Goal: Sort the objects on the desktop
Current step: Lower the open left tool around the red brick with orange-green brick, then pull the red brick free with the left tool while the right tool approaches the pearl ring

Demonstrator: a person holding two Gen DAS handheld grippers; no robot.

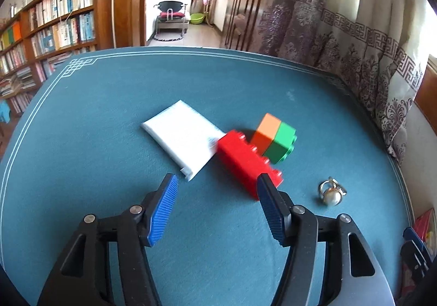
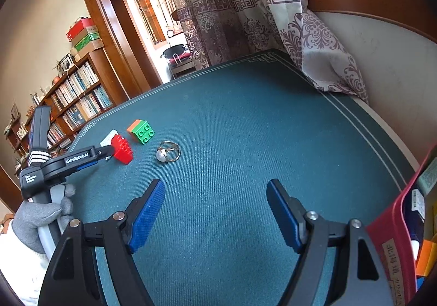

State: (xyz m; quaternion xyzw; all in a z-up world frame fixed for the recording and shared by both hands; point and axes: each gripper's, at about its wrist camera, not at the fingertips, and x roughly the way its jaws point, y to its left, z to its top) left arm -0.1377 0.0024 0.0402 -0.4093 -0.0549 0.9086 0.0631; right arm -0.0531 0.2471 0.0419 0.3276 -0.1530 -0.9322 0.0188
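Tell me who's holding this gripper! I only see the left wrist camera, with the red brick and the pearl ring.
Observer: A hand in a grey glove grips the handle of the left gripper.
Operator: Where's the other gripper?
Observer: The right gripper hangs over the bare blue-green mat, jaws open, nothing between them.
Operator: What's the red thing at the edge of my picture?
Observer: It's a red bin just beside the right gripper, with things inside that are too cropped to name.
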